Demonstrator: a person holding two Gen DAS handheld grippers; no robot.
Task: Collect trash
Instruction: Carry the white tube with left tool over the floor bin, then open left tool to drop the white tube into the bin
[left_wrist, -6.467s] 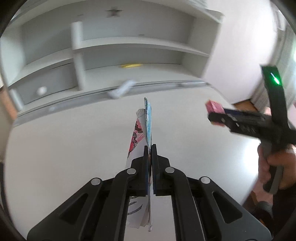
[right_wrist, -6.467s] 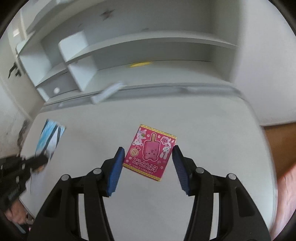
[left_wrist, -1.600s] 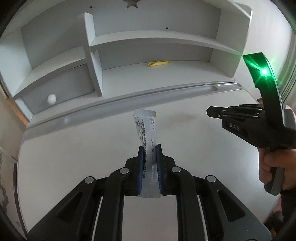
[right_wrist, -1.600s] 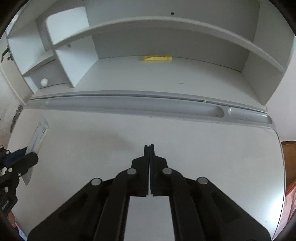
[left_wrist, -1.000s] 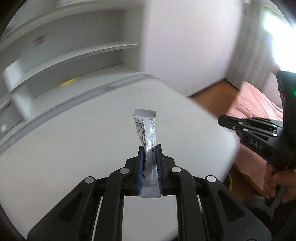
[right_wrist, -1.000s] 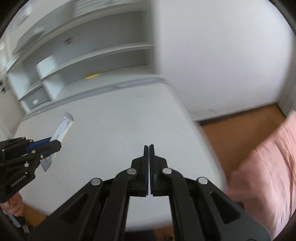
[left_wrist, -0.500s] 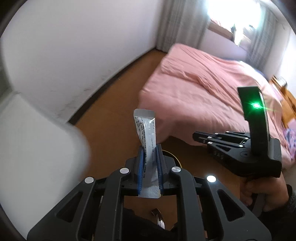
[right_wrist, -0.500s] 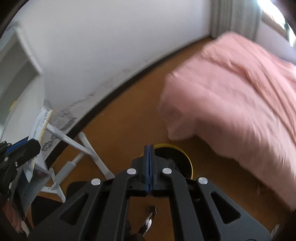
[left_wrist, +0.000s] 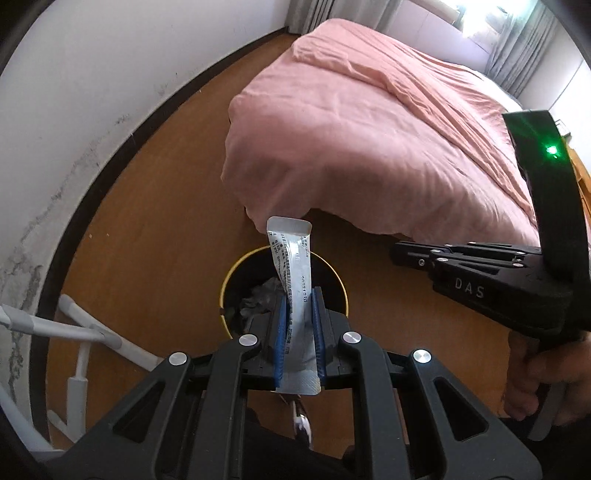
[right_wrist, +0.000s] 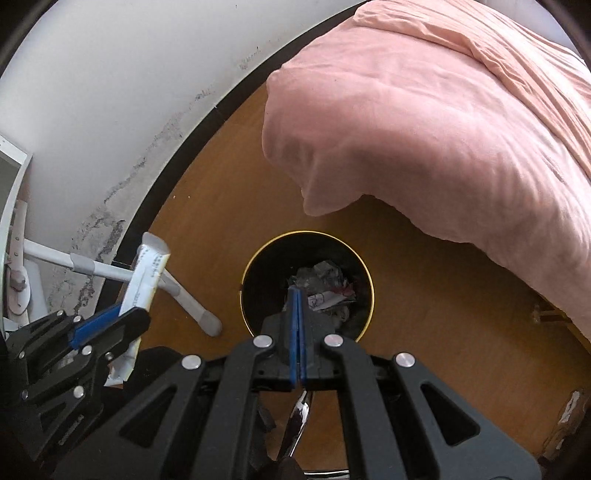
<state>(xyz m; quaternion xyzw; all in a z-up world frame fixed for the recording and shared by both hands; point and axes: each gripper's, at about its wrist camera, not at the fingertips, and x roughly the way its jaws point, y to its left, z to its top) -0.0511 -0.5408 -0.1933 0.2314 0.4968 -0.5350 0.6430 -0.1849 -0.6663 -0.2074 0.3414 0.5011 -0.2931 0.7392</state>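
The silver sachet wrapper (left_wrist: 291, 273) stands up at centre frame in the left wrist view, pinched between the blue pads of the left gripper (left_wrist: 298, 325), directly over the yellow-rimmed black trash bin (left_wrist: 338, 275) on the wooden floor (left_wrist: 155, 206). Crumpled paper (right_wrist: 325, 288) sits inside the bin! Right gripper (right_wrist: 297, 332), lower centre of its own view, is pressed fully together, nothing between its pads, also above the bin. Pink bed cover (left_wrist: 369, 129) fills the upper right; white wall (left_wrist: 74, 74) upper left.
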